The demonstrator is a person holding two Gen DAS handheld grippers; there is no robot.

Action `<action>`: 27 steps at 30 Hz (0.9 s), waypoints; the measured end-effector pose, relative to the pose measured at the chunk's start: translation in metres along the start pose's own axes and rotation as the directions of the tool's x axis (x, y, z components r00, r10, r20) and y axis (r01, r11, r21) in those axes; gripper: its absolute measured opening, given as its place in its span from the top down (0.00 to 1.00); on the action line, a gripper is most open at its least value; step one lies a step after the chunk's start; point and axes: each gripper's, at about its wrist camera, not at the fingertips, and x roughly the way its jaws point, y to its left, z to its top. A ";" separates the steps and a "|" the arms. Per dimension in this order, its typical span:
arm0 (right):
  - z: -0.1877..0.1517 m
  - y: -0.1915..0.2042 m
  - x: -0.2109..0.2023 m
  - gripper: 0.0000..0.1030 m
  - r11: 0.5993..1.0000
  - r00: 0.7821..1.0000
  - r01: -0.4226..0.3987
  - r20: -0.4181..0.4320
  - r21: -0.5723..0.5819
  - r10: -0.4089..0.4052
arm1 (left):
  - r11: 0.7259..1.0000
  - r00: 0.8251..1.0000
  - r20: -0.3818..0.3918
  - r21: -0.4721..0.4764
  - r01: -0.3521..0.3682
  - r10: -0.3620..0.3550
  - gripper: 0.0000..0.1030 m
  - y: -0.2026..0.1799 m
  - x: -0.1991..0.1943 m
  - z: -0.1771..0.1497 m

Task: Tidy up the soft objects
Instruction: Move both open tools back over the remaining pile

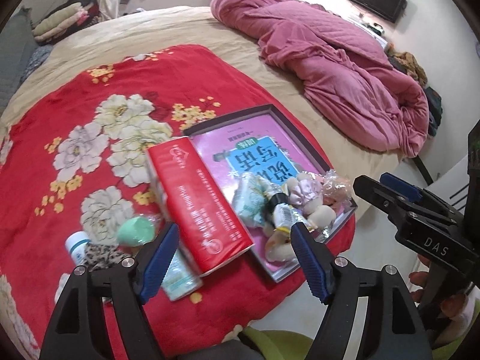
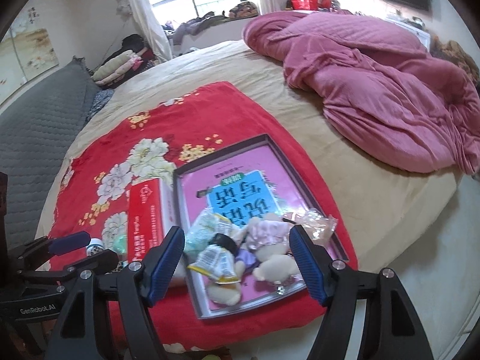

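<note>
A shallow pink tray (image 1: pixel 270 129) (image 2: pixel 210 174) lies on a red floral blanket (image 1: pixel 60 165) (image 2: pixel 114 150). In it sit a plush doll (image 1: pixel 303 198) (image 2: pixel 270 240), a mint pouch (image 1: pixel 252 204) (image 2: pixel 201 234), a crumpled tube (image 1: pixel 282 213) (image 2: pixel 216 261) and a clear wrapper (image 1: pixel 336 186) (image 2: pixel 318 225). A red box (image 1: pixel 201 201) (image 2: pixel 144 222) lies left of the tray. My left gripper (image 1: pixel 234 240) is open above the box and tray edge. My right gripper (image 2: pixel 237 240) is open over the tray's items, holding nothing.
A green sponge (image 1: pixel 135 231), a white bottle (image 1: pixel 78 246), a leopard-print scrunchie (image 1: pixel 99 255) and a pale tube (image 1: pixel 180 282) lie on the blanket at the near left. A crumpled pink quilt (image 1: pixel 345 69) (image 2: pixel 375 90) covers the bed's right side. Folded clothes (image 2: pixel 120 63) sit at the back.
</note>
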 end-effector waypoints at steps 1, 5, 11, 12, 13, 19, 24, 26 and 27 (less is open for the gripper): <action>0.000 0.005 -0.002 0.30 1.000 1.000 -0.006 0.004 -0.009 0.006 | 1.000 1.000 0.004 -0.007 -0.003 0.003 0.24 0.004 -0.003 -0.002; -0.002 0.022 -0.007 0.30 0.999 1.000 -0.023 0.011 -0.034 0.024 | 0.999 1.000 0.023 -0.036 -0.006 0.007 0.24 0.018 -0.016 -0.011; -0.006 0.049 -0.011 0.30 0.996 0.999 -0.044 0.008 -0.077 0.045 | 0.998 0.999 0.043 -0.062 -0.019 0.022 0.24 0.035 -0.034 -0.024; -0.007 0.054 -0.012 0.30 0.995 0.999 -0.048 0.009 -0.086 0.048 | 0.998 0.999 0.047 -0.068 -0.020 0.023 0.24 0.038 -0.036 -0.025; -0.007 0.059 -0.012 0.30 0.994 0.999 -0.049 0.009 -0.094 0.050 | 0.997 0.998 0.050 -0.075 -0.024 0.028 0.24 0.042 -0.040 -0.027; -0.010 0.086 -0.013 0.30 0.987 0.997 -0.074 0.000 -0.140 0.074 | 0.993 0.997 0.061 -0.106 -0.043 0.050 0.24 0.060 -0.054 -0.040; -0.015 0.107 -0.015 0.30 0.979 0.996 -0.092 -0.008 -0.182 0.092 | 0.990 0.996 0.069 -0.127 -0.055 0.064 0.24 0.073 -0.064 -0.050; -0.017 0.116 -0.016 0.30 0.975 0.996 -0.094 -0.010 -0.199 0.094 | 0.989 0.995 0.074 -0.139 -0.056 0.067 0.24 0.078 -0.068 -0.054; -0.018 0.119 -0.017 0.30 0.974 0.995 -0.098 -0.011 -0.204 0.098 | 0.988 0.995 0.075 -0.144 -0.058 0.070 0.24 0.081 -0.070 -0.055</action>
